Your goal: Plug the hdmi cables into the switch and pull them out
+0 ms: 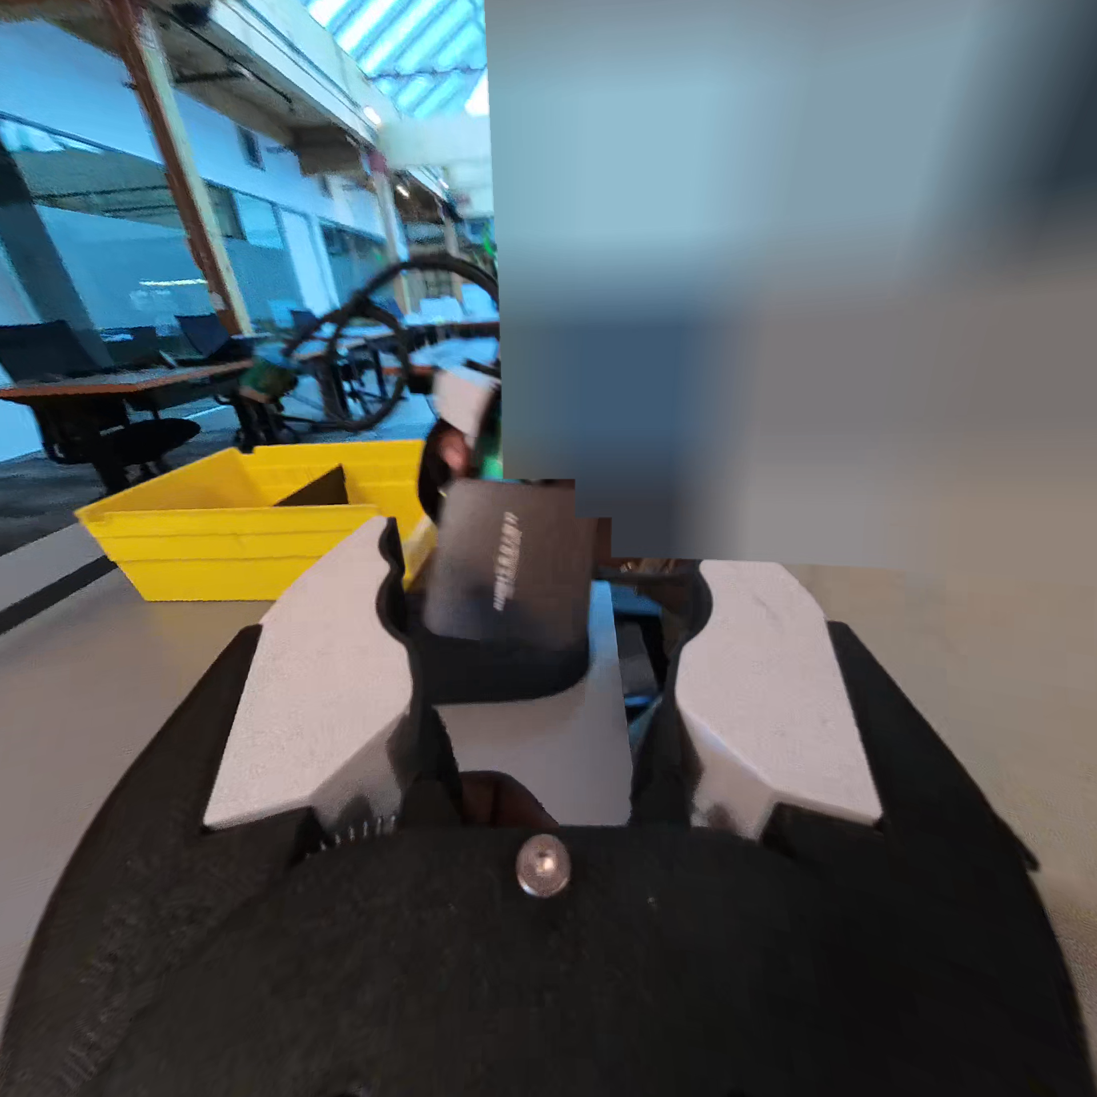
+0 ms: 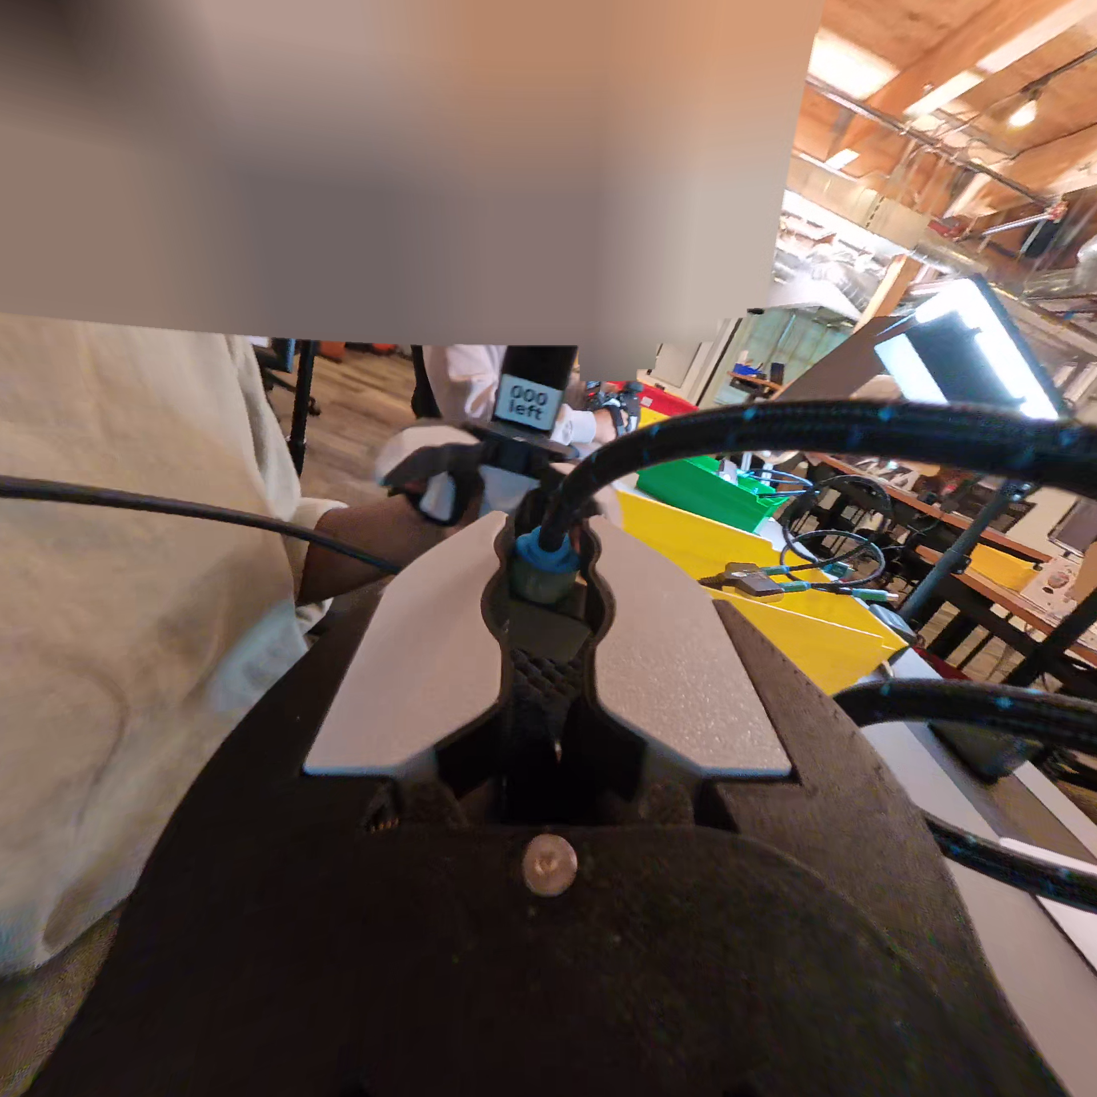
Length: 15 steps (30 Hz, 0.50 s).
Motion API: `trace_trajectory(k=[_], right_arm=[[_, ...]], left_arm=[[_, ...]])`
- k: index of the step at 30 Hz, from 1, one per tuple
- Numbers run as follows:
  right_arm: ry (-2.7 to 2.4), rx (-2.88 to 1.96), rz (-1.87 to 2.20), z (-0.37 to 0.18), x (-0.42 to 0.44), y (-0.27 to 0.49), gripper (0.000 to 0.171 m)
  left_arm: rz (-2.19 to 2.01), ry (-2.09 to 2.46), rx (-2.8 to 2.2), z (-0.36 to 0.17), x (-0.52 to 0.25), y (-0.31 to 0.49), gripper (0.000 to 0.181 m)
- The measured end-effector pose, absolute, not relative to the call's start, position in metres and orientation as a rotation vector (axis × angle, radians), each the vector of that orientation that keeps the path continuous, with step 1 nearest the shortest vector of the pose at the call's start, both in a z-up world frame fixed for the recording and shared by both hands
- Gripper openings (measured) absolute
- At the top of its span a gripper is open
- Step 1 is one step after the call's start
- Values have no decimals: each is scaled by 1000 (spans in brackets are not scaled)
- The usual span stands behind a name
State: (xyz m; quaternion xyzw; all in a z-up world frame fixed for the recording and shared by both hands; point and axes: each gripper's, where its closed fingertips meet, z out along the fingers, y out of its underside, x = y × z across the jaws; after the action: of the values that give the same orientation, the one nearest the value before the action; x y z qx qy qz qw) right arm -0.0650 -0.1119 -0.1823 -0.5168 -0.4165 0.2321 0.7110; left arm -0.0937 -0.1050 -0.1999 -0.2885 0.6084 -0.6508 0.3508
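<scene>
1. Table (image 1: 89,682): one pale grey worktop, bearing everything below.
2. Yellow bin (image 1: 237,534): one seen in the left wrist view, standing on the table just behind the switch; the right wrist view shows yellow bin walls (image 2: 742,570) as well (whether one bin or two there, I cannot tell) and one green bin (image 2: 700,481) beyond.
3. Braided cables: at least two heavy black ones with blue flecks. One cable (image 2: 771,424) arcs up and rightward from the held plug; another (image 2: 979,706) lies low at right. One thin black lead (image 2: 178,504) crosses at left.
4. Left gripper (image 1: 543,593): one. Its white fingers (image 1: 332,671) stand apart, with the switch between them. Whether both pads actually press it cannot be told (a white block beside the switch hides the contact).
5. Right gripper (image 2: 546,570): one, clamped on the plug.
6. Switch (image 1: 504,570): one small black box, tilted, in the left gripper's gap; its ports are not visible.
7. HDMI plug (image 2: 543,585): one, dark body with blue collar, pinched near the right fingertips, cable end pointing forward.
8. Loose small connectors (image 2: 754,579): a cluster on the yellow wall, uncounted.
9. Handling note (judgement): insertion or removal seems in hand. Keep the switch braced, the plug square to its port, travel straight along the port axis, and let the stiff cable's arc not twist the plug.
</scene>
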Motion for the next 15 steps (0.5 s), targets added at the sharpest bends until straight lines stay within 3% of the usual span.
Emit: trace_trajectory(k=[7,12,15], right_arm=[[-1036,-1177,493,-191,-81,-108,21],[-1064,-1170,501,-193,-88,-111,21],[-1065,-1161,509,-192,-92,-114,21]], left_arm=[[-1428,1728,-824,-229,-63,-118,96],[-1286,1773,-750,-240,-59,-121,74],[-1293,1750,-726,-240,-59,-125,73]])
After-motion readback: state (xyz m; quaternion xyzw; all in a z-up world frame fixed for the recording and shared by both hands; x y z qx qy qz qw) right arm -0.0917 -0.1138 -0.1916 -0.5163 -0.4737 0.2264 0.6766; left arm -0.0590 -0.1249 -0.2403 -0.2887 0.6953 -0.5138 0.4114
